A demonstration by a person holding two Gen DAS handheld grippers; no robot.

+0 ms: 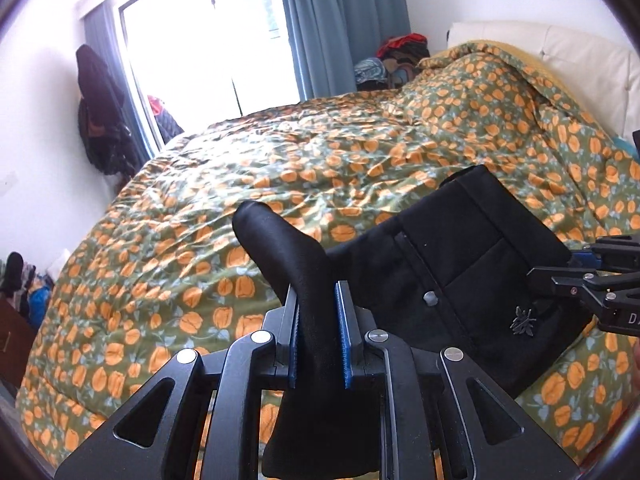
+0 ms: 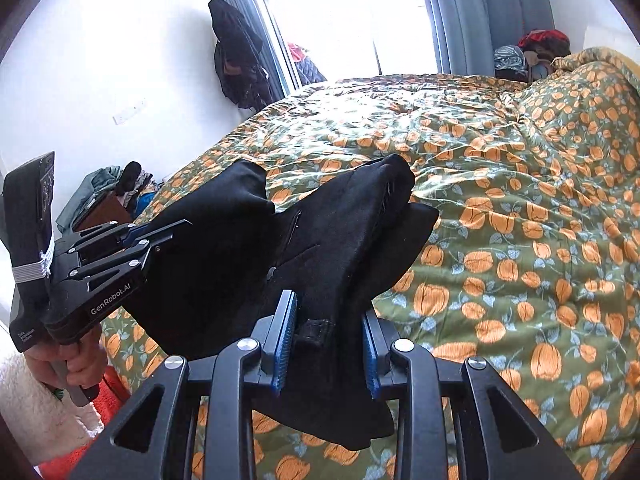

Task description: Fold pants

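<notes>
pants (image 1: 460,264) black, held aloft above bed (image 1: 280,168), stretched between both tools; left tool (image 1: 318,336) clamped on bunched cloth; right tool (image 2: 326,344) closed on waistband edge; judged best: keep tension even, lower flat onto quilt, align edges before release

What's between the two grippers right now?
The black pants, held up off the floral bedspread, span from left gripper to right gripper; both wrist views show only fabric between them.
</notes>
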